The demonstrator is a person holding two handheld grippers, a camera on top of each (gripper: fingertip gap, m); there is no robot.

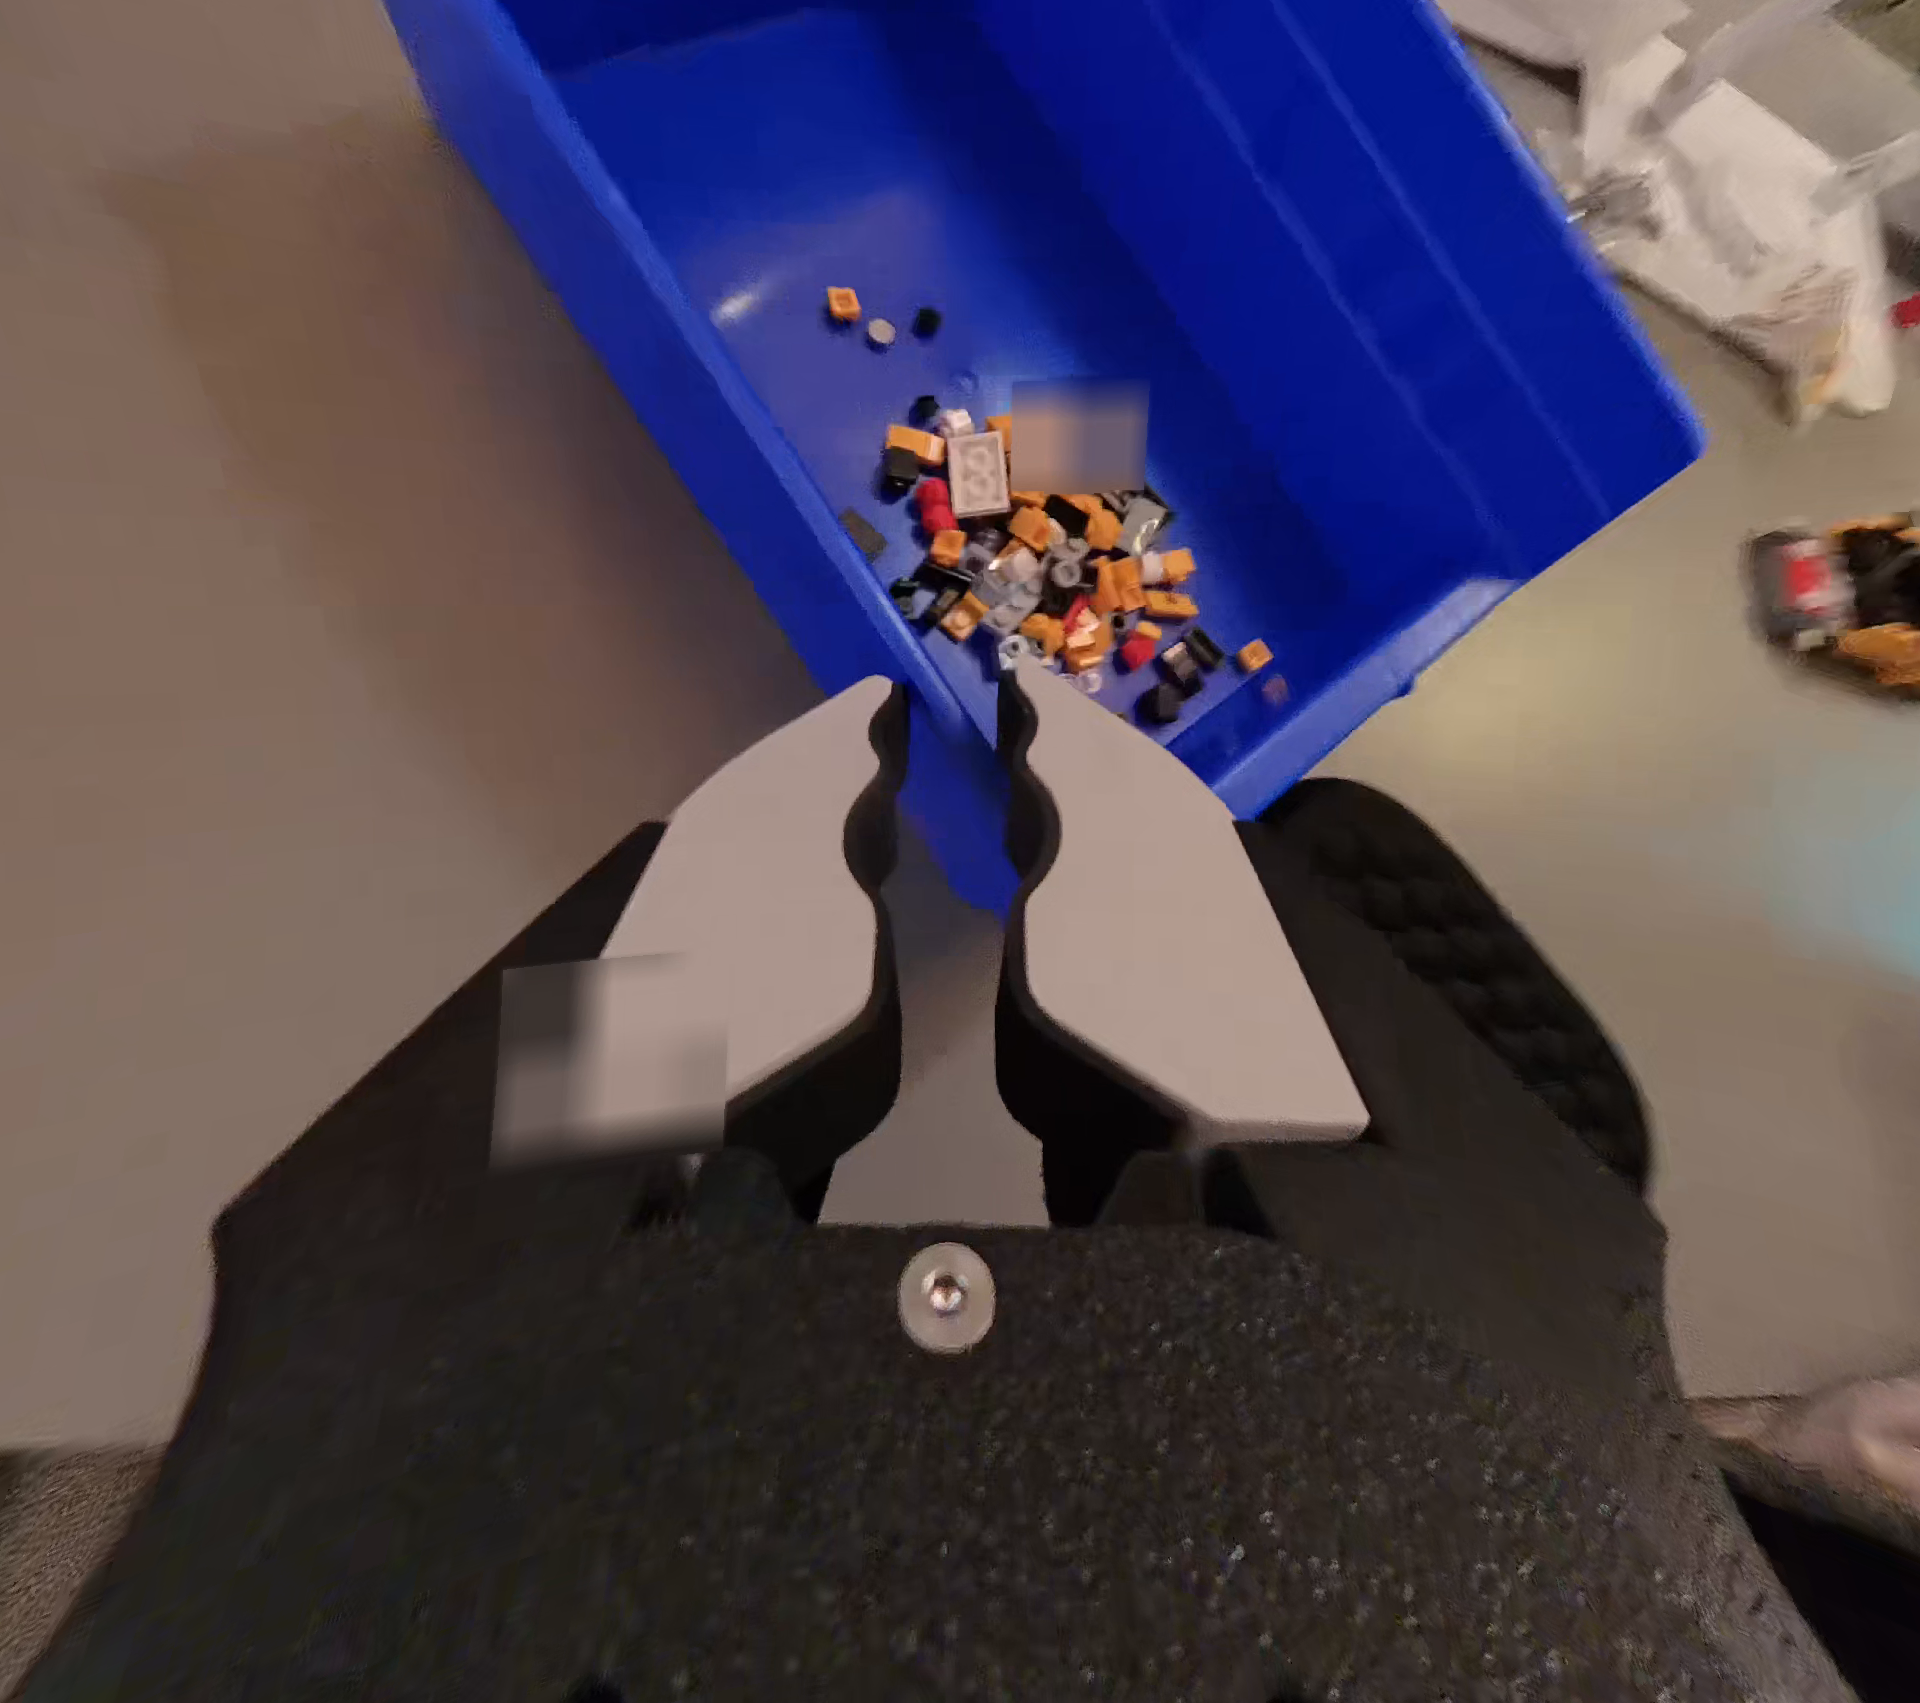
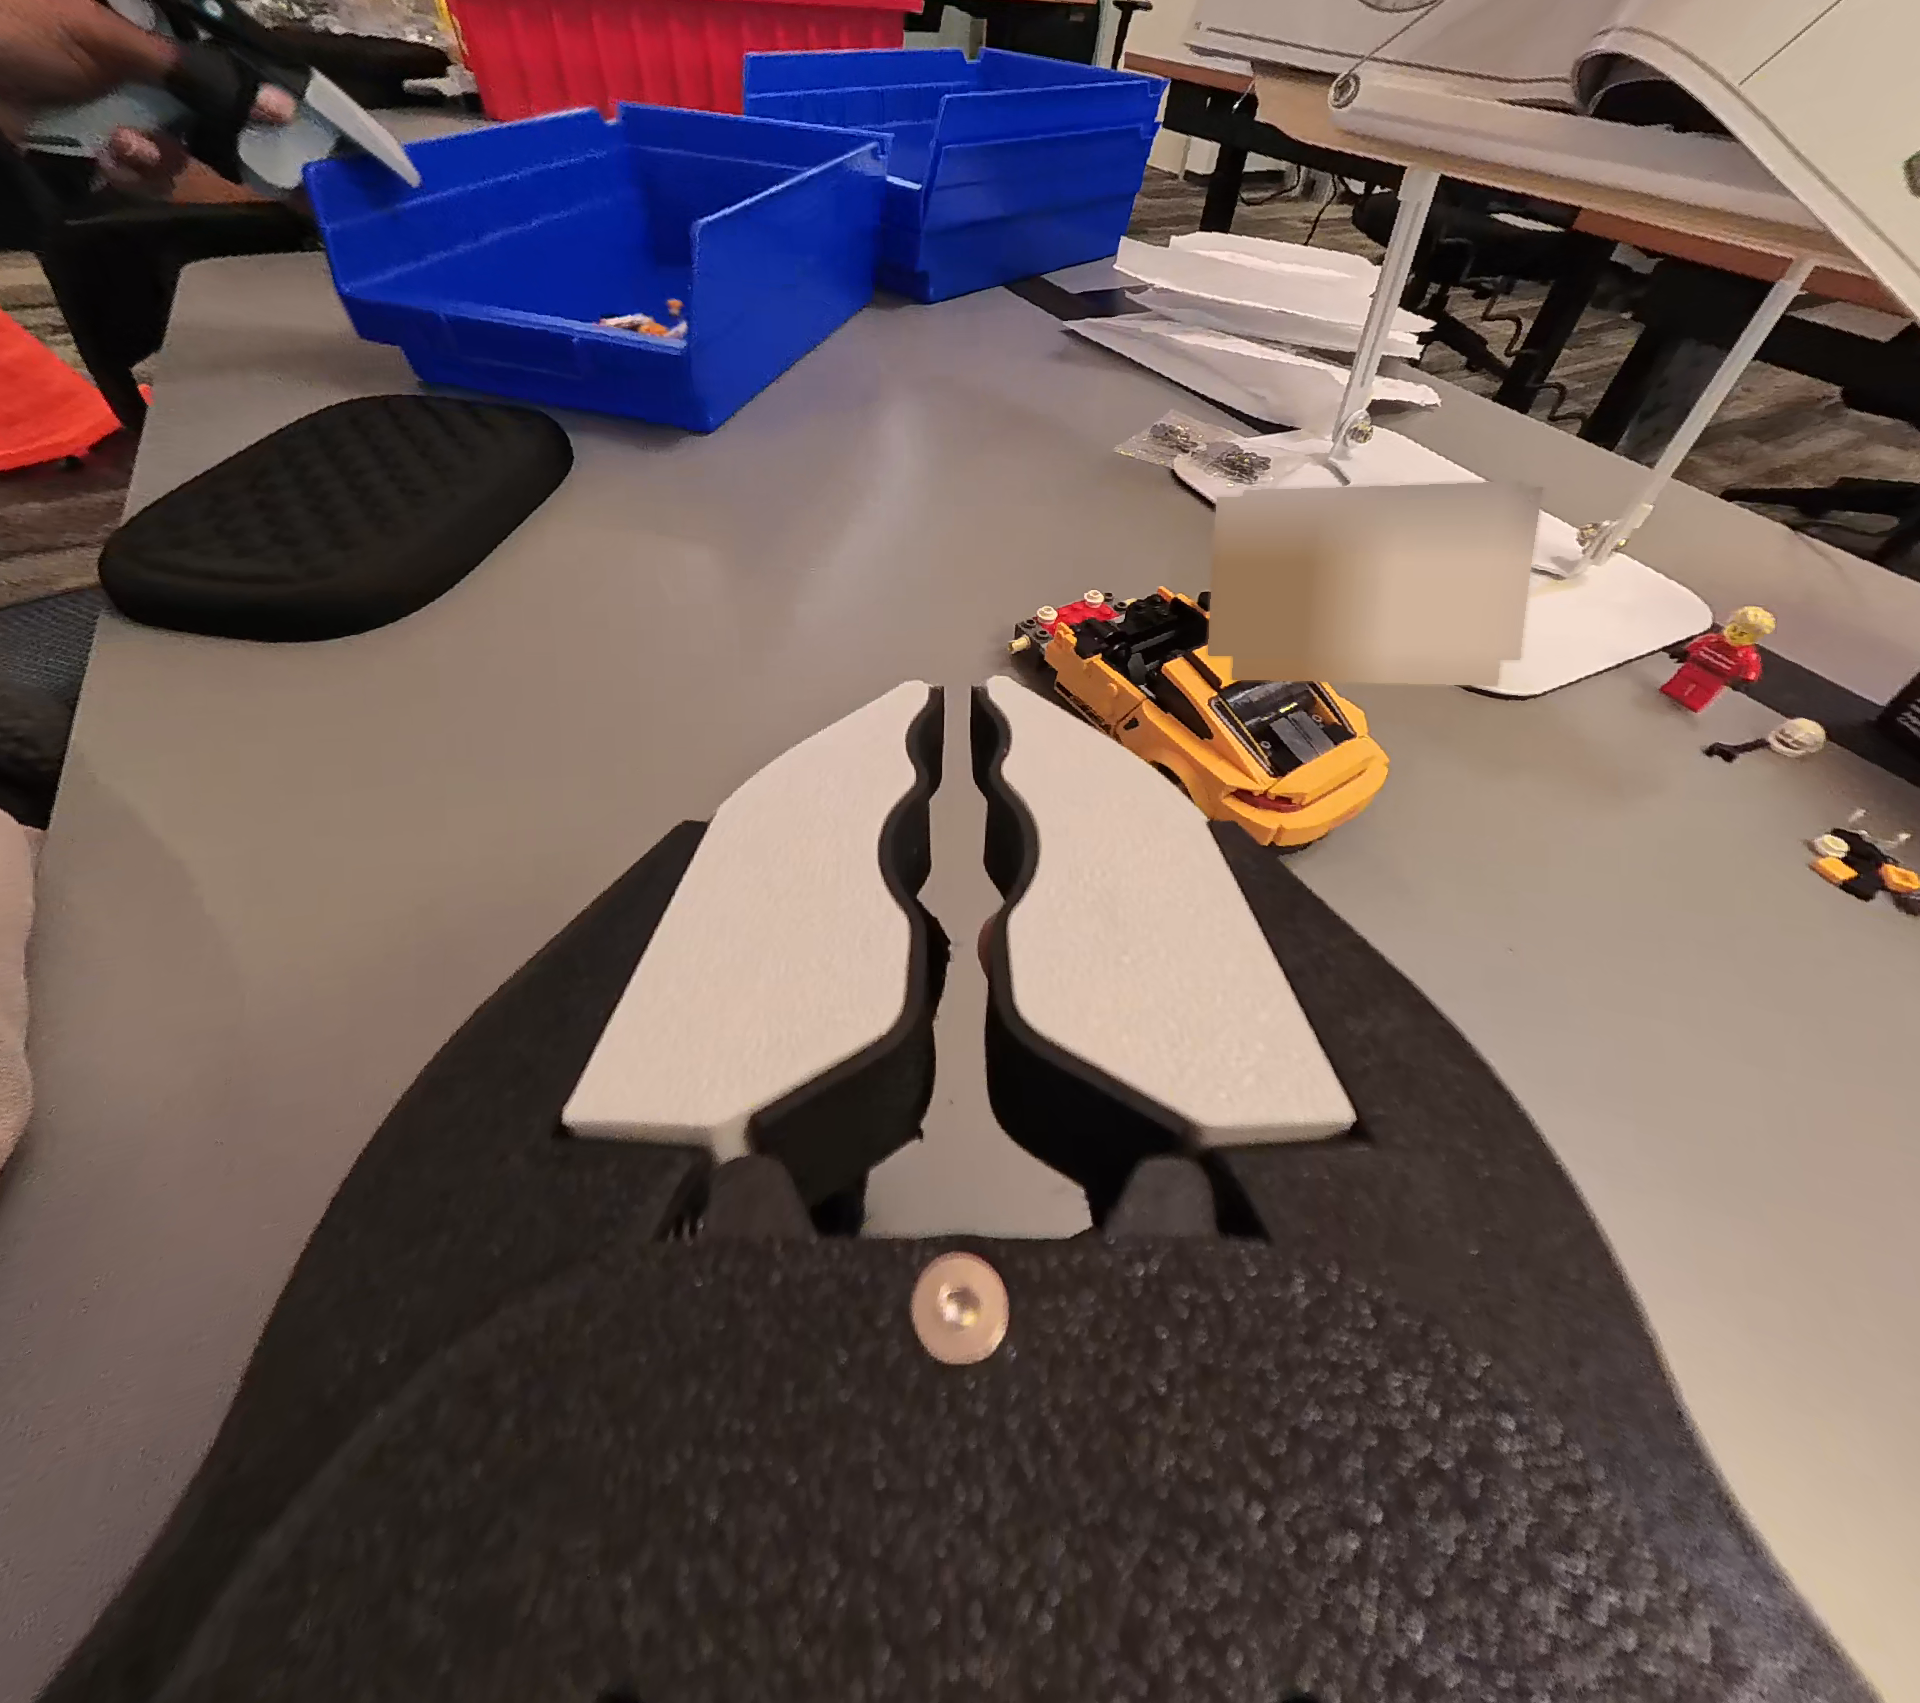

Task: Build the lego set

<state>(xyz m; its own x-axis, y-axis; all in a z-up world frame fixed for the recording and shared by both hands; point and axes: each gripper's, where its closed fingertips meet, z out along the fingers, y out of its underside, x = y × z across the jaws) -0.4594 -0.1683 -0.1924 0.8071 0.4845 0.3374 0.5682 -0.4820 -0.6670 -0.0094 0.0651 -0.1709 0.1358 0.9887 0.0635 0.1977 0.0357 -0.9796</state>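
Observation:
A blue bin (image 1: 1299, 219) holds a heap of small orange, black, grey and red lego pieces (image 1: 1049, 573) in its near corner. My left gripper (image 1: 948, 683) straddles the bin's wall at that corner, with one finger outside and one inside, closed on the wall. The bin and pieces look sharp while the table around them is blurred. The same bin (image 2: 582, 271) shows in the right wrist view with the left gripper (image 2: 364, 147) at its rim. My right gripper (image 2: 958, 692) is shut and empty, just above the table, left of a partly built yellow lego car (image 2: 1216, 718).
On the grey table (image 2: 727, 573) lie a black padded rest (image 2: 332, 510), a second blue bin (image 2: 997, 167), a red bin (image 2: 665, 32), white paper bags (image 2: 1247, 323), a booklet stand (image 2: 1600, 604), a red minifigure (image 2: 1714, 661) and loose small parts (image 2: 1865, 874).

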